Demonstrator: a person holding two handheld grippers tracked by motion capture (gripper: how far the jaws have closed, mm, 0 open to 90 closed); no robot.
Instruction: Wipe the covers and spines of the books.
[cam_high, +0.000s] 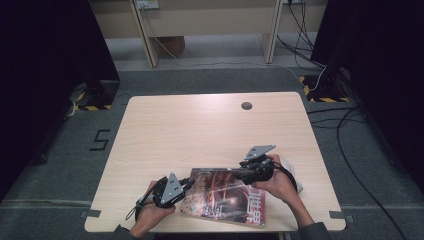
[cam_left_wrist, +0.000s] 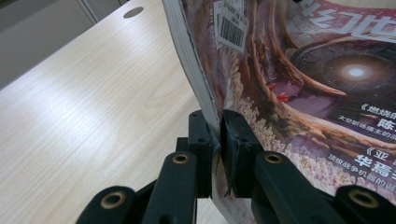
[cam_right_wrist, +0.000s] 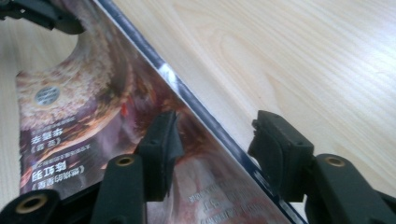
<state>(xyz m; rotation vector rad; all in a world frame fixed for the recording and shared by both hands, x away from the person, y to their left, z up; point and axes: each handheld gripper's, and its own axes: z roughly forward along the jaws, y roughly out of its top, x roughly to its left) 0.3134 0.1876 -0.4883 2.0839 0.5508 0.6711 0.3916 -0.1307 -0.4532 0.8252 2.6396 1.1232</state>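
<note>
1. A magazine (cam_high: 225, 197) with a glossy cover lies at the near edge of the desk (cam_high: 200, 125), between the two hands. The cover carries a dark reddish-brown picture with a bright glowing disc, white Chinese lettering and a barcode label (cam_left_wrist: 231, 28).
2. In the left gripper view the magazine's edge is lifted and curves upward, showing the stacked page edges.
3. The left hand-held gripper (cam_left_wrist: 218, 140) has its jaws pressed together on that edge, the paper pinched between them.
4. The right hand-held gripper (cam_right_wrist: 215, 140) sits over the magazine's opposite edge with its jaws spread wide: one jaw is over the cover, the other over bare desk, the spine running between them. Whether either touches the magazine I cannot tell.
5. In the high view the right hand (cam_high: 280, 182) hides part of a white object just beside the magazine; what it is cannot be made out.
</note>
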